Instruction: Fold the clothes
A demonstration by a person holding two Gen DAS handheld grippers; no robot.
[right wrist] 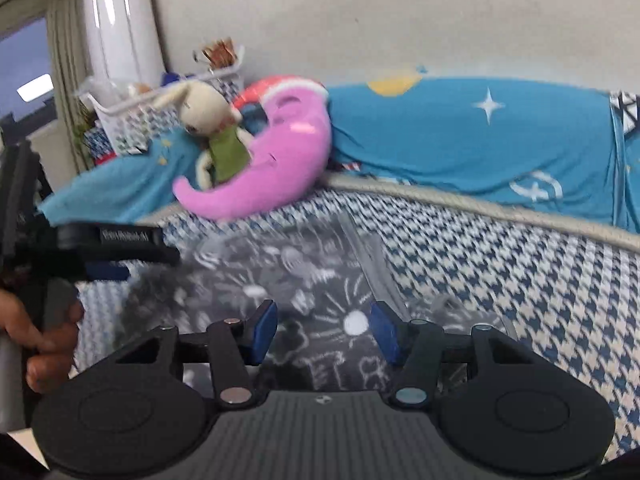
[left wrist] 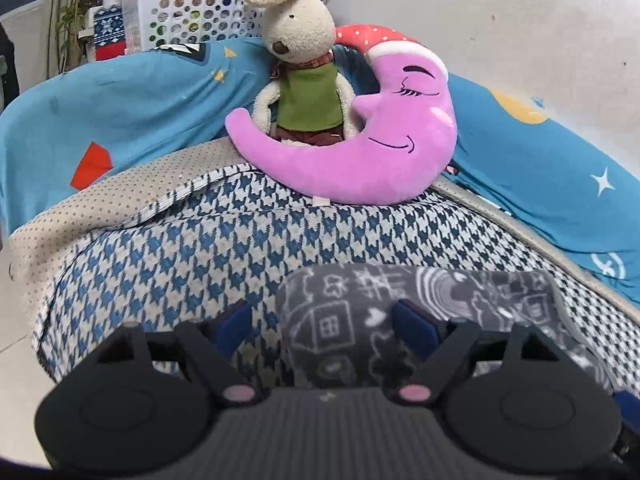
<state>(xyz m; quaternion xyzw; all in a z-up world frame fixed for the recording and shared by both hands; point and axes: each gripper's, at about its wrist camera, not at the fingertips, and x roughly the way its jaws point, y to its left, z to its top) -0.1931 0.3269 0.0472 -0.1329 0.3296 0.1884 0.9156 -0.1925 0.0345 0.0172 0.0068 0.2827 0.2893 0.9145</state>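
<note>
1. A grey garment (left wrist: 420,312) printed with white doodles is being shown lying on the blue-and-white houndstooth bed cover (left wrist: 192,256), toward the cover's near edge.
2. The left gripper (left wrist: 324,326) is being held spread wide over the garment's left edge; its right blue pad (left wrist: 416,326) is lying over the grey fabric, while its left pad (left wrist: 236,322) is sitting over the houndstooth cover just beside the garment. No fabric is being pinched between the pads.
3. In the right wrist view, the same garment (right wrist: 288,280) is being seen blurred, spread across the houndstooth cover (right wrist: 500,280).
4. The right gripper (right wrist: 324,332) is being held wide apart above the garment, with a white sun doodle showing between its blue pads (right wrist: 266,330); nothing is being gripped.
5. At the left of that view, a person's hand (right wrist: 44,340) is being seen wrapped around the handle of the left gripper's black body (right wrist: 120,240).
6. Beyond the garment, at the far side of the cover, a pink crescent-moon plush (left wrist: 360,148) is being propped up, with a beige rabbit toy (left wrist: 300,60) in a green vest sitting in its curve.
7. Behind the plush, a blue star-printed quilt (left wrist: 132,100) is lying bunched, and a white perforated basket (left wrist: 200,8) is standing beyond it.
</note>
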